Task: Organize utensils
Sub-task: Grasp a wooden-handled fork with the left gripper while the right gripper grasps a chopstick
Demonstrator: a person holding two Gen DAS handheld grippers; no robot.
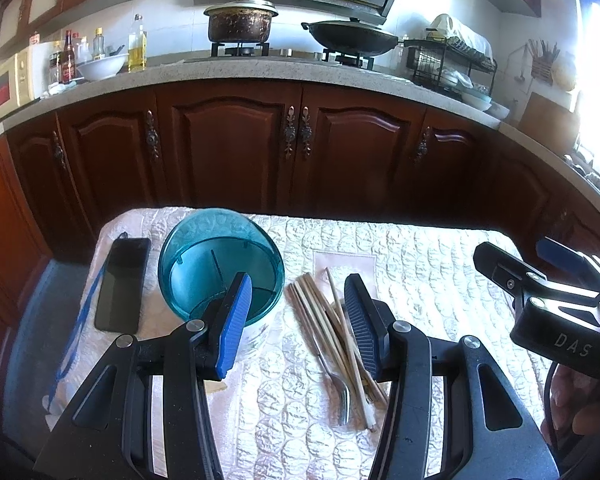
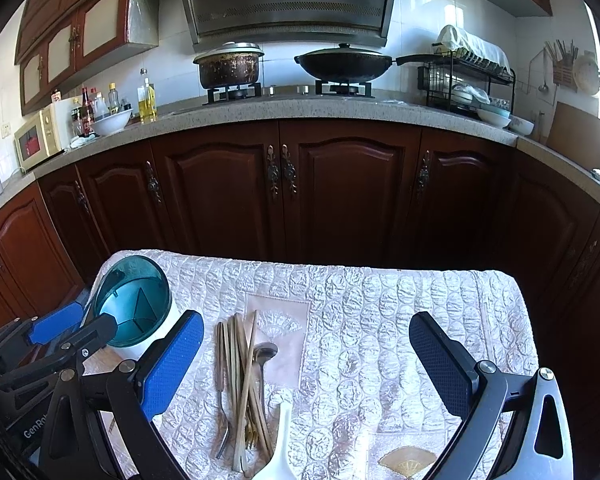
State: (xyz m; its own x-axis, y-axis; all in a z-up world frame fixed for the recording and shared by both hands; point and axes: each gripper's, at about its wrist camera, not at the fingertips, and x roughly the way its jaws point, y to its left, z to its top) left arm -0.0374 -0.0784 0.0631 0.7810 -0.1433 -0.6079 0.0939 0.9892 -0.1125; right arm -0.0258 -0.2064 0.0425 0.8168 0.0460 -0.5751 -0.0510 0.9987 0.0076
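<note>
A loose pile of wooden chopsticks (image 1: 320,316) lies on the quilted cloth together with a metal fork (image 1: 339,394). In the right wrist view the same chopsticks (image 2: 240,376) lie with a metal spoon (image 2: 266,350), a fork (image 2: 222,436) and a white plastic spoon (image 2: 281,450). A teal round utensil holder (image 1: 220,264) with inner dividers stands left of the pile and looks empty. My left gripper (image 1: 298,320) hangs open over the pile's left part, holding nothing. My right gripper (image 2: 306,364) is open wide, just right of the pile and nothing is between its fingers.
A black phone (image 1: 122,284) with a blue strap lies left of the holder. The small table (image 2: 420,300) wears a white quilted cloth. Behind it run dark wooden cabinets (image 2: 284,184) under a counter with a pot and a wok.
</note>
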